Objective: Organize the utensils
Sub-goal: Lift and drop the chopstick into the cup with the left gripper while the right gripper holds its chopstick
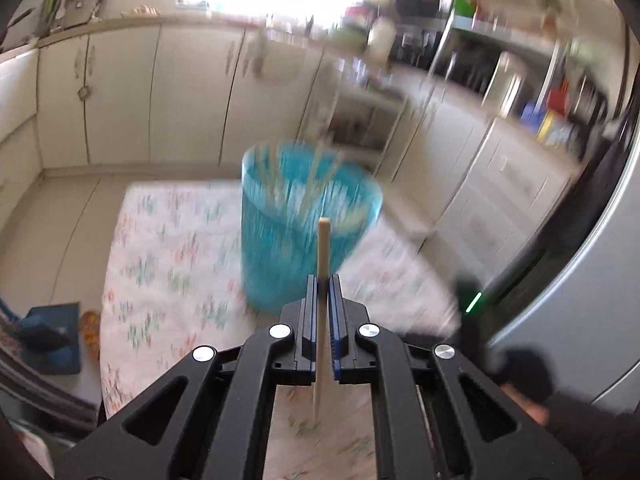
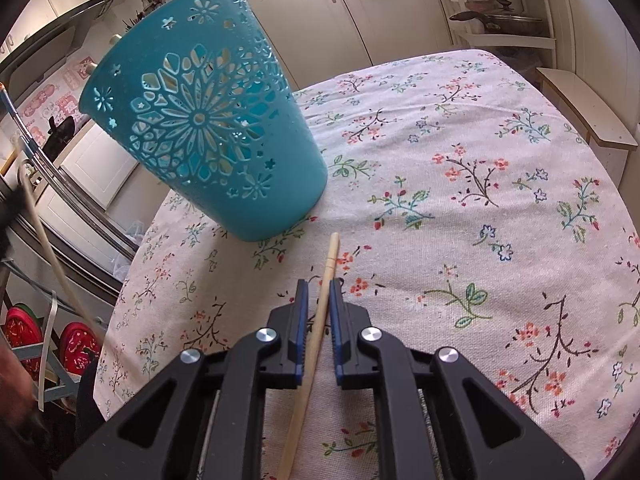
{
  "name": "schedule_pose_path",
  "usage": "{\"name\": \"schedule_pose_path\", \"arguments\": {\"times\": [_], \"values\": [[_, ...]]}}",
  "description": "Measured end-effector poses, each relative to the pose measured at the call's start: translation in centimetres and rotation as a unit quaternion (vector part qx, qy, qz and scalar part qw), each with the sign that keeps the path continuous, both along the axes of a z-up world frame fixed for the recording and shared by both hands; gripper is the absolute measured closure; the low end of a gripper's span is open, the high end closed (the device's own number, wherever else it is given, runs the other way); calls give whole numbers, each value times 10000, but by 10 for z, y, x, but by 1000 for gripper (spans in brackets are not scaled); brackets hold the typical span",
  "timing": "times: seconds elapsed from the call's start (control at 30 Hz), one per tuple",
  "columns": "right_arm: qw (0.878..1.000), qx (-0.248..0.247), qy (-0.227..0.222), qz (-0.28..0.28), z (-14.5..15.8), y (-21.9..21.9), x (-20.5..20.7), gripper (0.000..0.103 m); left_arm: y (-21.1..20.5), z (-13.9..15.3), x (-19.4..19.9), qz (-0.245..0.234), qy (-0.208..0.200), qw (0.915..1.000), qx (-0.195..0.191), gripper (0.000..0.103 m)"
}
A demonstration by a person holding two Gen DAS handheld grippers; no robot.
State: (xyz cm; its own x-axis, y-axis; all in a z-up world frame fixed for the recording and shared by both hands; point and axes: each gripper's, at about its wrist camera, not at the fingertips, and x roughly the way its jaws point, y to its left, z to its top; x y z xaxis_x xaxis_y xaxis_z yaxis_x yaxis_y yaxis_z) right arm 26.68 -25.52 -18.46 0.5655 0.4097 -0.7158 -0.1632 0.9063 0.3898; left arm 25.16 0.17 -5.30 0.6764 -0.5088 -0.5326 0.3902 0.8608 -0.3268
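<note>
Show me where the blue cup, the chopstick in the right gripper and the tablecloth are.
blue cup (image 2: 208, 120): right wrist view, on its patterned side wall.
chopstick (image 2: 329, 264): right wrist view, on the shaft ahead of the fingers.
tablecloth (image 2: 480, 240): right wrist view, on bare floral cloth.

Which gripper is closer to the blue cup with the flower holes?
Probably the right gripper: the blue cup looms just ahead-left of it. The left gripper faces the cup too, seemingly slightly farther. Each holds a chopstick.

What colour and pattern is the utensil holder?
Teal, with cut-out floral lattice utensil holder; clearest in right wrist view.
</note>
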Motion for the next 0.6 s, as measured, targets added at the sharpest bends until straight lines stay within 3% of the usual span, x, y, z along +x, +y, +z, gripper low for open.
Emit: {"name": "schedule_pose_path", "arguments": {"times": [0.13,0.23,0.47,0.6], "values": [[10000,-2,-13,40,0,0,0,89,9,53,8,124,-477,9976,-489,99],[10000,10,-15,56,0,1,0,88,2,75,20,246,-758,9953,-548,99],[9999,46,-19,92,0,1,0,85,-18,95,55,375,-852,9934,-665,99],[9998,103,-30,149,1,2,0,80,-8,71,45,326,-530,9964,-572,99]]}}
